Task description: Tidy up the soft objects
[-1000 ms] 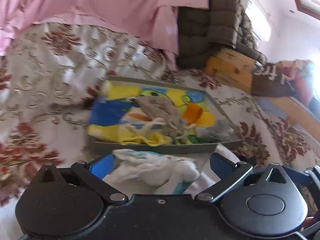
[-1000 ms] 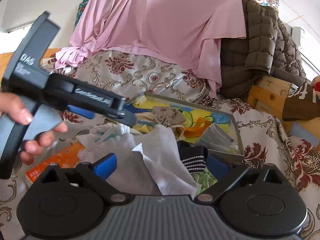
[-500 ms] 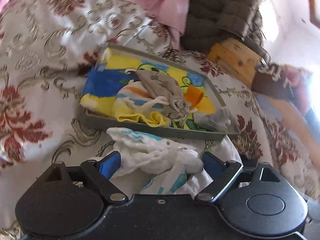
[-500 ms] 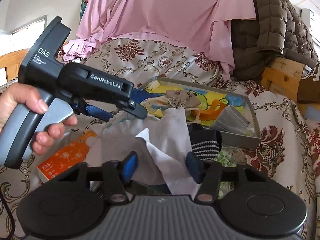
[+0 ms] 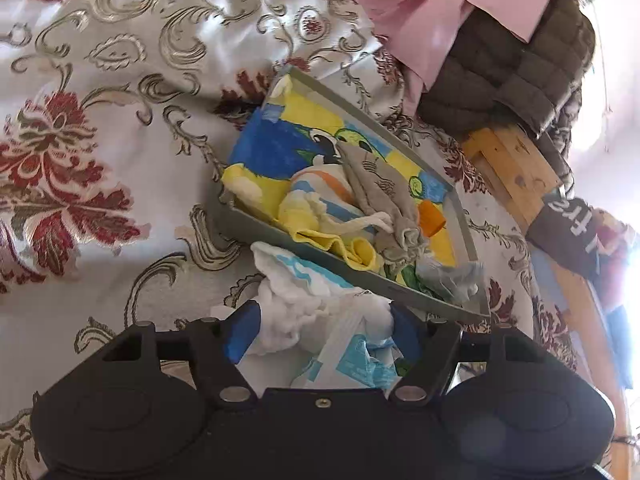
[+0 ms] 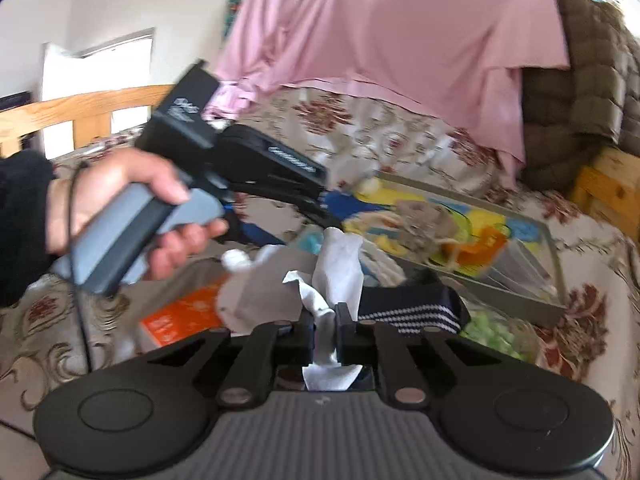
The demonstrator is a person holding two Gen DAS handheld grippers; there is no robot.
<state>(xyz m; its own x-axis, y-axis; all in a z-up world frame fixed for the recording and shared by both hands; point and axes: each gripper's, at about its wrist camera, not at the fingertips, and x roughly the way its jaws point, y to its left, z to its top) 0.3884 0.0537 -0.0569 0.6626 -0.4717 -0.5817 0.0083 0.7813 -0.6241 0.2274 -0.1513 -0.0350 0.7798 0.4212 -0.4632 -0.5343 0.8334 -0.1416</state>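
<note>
The right gripper (image 6: 324, 332) has just clenched on the thin white crumpled cloth (image 6: 336, 264) between its jaws. The left gripper (image 5: 320, 332), jaws closing, brackets the fluffy white-and-blue sock bundle (image 5: 316, 300) without clearly pinching; the grey tray (image 5: 288, 232) lies just beyond, so both pickups look underway

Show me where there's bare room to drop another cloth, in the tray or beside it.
Free: the tray's far blue-yellow corner, and the floral bedspread to its left. Crowded: the tray's near half under the grey pouch and yellow cloth, and the white cloth at its front wall.
</note>
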